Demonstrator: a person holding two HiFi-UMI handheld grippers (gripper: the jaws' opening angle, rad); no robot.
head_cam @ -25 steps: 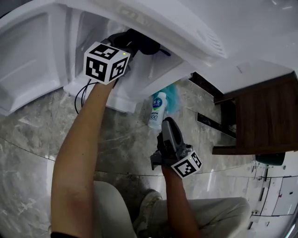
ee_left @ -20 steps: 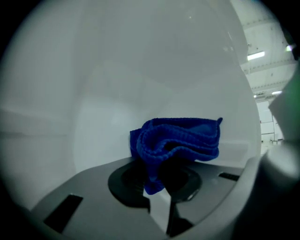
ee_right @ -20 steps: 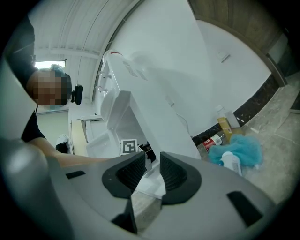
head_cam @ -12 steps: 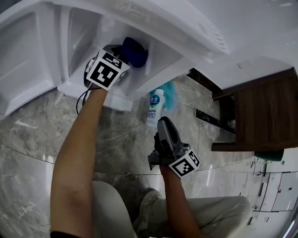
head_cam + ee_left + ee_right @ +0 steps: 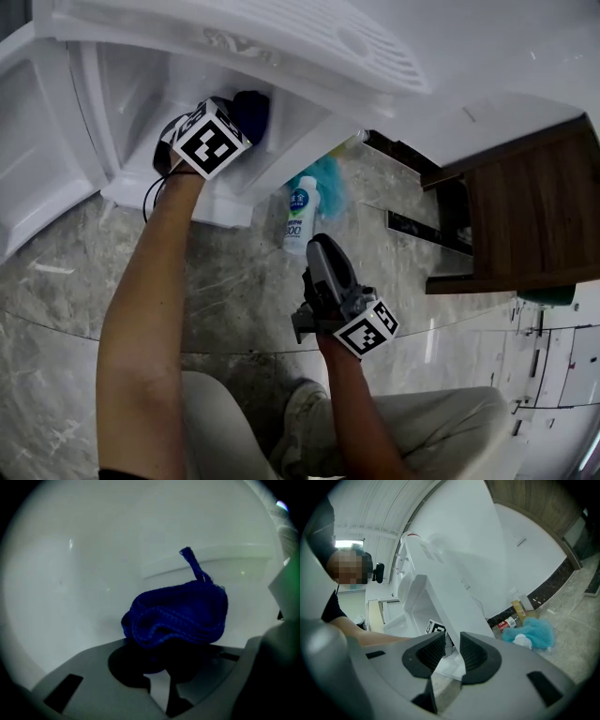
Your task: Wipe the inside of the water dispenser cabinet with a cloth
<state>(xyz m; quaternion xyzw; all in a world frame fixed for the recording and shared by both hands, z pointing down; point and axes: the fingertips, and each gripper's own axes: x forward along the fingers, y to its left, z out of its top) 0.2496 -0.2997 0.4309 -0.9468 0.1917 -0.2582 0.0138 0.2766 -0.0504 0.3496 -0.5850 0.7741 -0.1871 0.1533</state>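
Observation:
The white water dispenser cabinet [image 5: 131,103] stands open, and my left gripper [image 5: 239,117] reaches into it. Its jaws are shut on a bunched dark blue cloth [image 5: 253,105]. In the left gripper view the cloth [image 5: 178,613] bulges out past the left gripper [image 5: 159,665] and lies against the cabinet's pale inner wall [image 5: 70,588]; a loose tail sticks up. My right gripper [image 5: 317,246] hangs low over the floor outside the cabinet. In its own view the right gripper [image 5: 452,651] shows a narrow gap between the pads with nothing in it.
A white spray bottle [image 5: 297,217] lies on the marble floor beside a teal fluffy cloth [image 5: 322,174], just right of the cabinet base. The cabinet door [image 5: 37,150] swings out at the left. A dark wooden cupboard [image 5: 530,211] stands at the right. My knees fill the bottom.
My left gripper has sunk lower inside the cabinet and rolled, carrying the blue cloth down the inner wall. The right gripper has stayed where it was.

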